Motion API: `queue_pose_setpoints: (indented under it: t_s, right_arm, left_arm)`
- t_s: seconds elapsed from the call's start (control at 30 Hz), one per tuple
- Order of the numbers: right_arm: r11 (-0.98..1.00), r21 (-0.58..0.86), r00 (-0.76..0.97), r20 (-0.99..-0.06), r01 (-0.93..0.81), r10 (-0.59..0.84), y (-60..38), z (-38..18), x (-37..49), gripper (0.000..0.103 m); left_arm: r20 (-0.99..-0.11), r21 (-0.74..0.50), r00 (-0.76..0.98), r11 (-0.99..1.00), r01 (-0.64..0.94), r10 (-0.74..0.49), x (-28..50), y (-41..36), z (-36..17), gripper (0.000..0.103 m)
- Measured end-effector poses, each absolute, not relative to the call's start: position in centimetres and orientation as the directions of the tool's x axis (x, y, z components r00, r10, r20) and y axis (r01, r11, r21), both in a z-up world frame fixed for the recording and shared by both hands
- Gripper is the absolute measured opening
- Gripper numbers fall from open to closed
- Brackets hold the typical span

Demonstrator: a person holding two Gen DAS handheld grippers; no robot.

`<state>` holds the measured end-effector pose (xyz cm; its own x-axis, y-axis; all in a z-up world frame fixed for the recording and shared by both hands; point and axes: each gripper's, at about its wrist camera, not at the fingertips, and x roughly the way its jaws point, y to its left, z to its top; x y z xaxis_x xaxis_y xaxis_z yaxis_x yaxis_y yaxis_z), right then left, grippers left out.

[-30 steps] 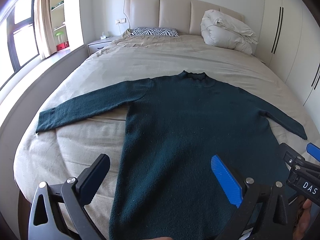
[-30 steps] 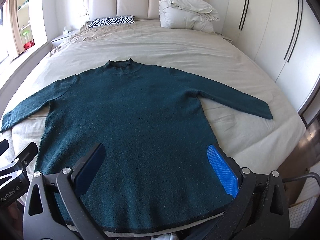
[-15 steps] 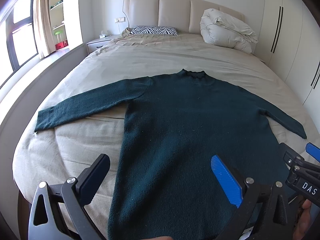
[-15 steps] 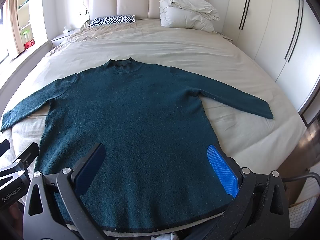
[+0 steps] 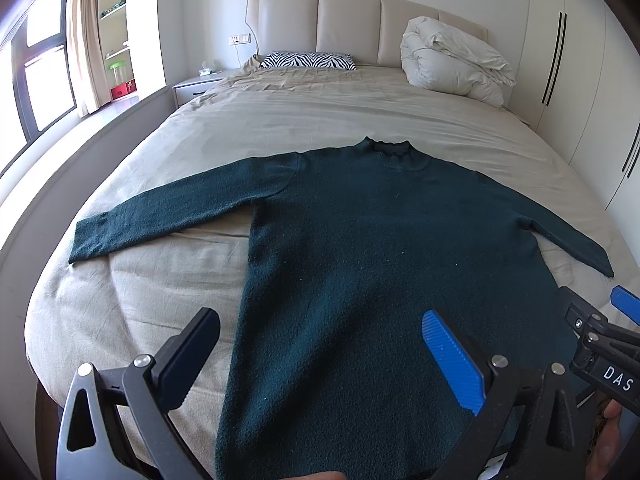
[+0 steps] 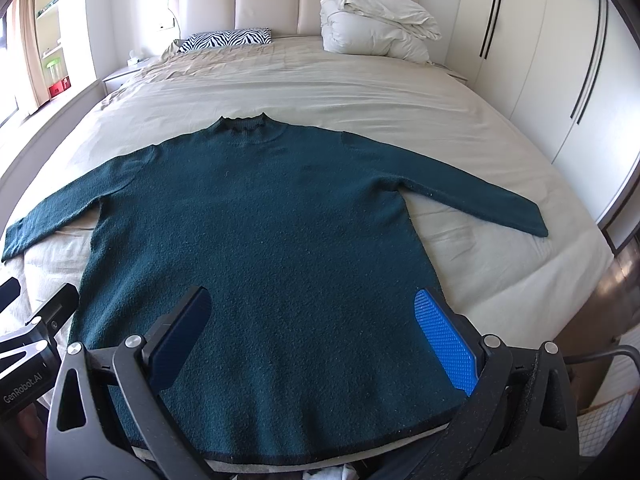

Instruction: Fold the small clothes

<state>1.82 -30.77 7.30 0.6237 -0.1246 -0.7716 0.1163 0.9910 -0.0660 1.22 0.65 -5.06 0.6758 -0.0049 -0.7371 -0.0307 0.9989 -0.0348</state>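
Nothing has shifted: both claws, left (image 5: pixel 320 354) and right (image 6: pixel 312 334), gape wide above the sweater (image 6: pixel 256 240) hem ahead, where a shallow pinch risks bunching.

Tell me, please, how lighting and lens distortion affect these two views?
Left wrist view: the window is blown out and the bed bows outward. Right wrist view: the sweater is evenly lit and sharp, the wardrobe lines curve, corners vignette.
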Motion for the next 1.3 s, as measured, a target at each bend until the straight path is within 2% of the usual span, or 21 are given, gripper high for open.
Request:
queue_pose_setpoints:
  t_s: [0.93, 1.2, 1.3]
  right_arm:
    - [0.992, -0.065, 0.612, -0.782, 0.109, -0.118, -30.3, 6.7, 2.1, 0.103]
    - [0.995, -0.045, 0.615, -0.783, 0.094, -0.093, -30.2, 6.1, 2.7, 0.103]
    - [0.998, -0.007, 0.635, -0.771, 0.066, -0.048, -30.0, 6.2, 2.9, 0.103]
  left_arm:
    - [-0.753, -0.048, 0.658, 0.998, -0.038, -0.011, 1.2, 0.9, -5.9, 0.103]
    - [-0.732, -0.125, 0.675, 0.992, -0.002, -0.091, 0.8, 2.4, -6.4, 0.103]
    - [-0.717, -0.201, 0.681, 0.980, 0.000, -0.148, 1.7, 5.3, -6.3, 0.103]
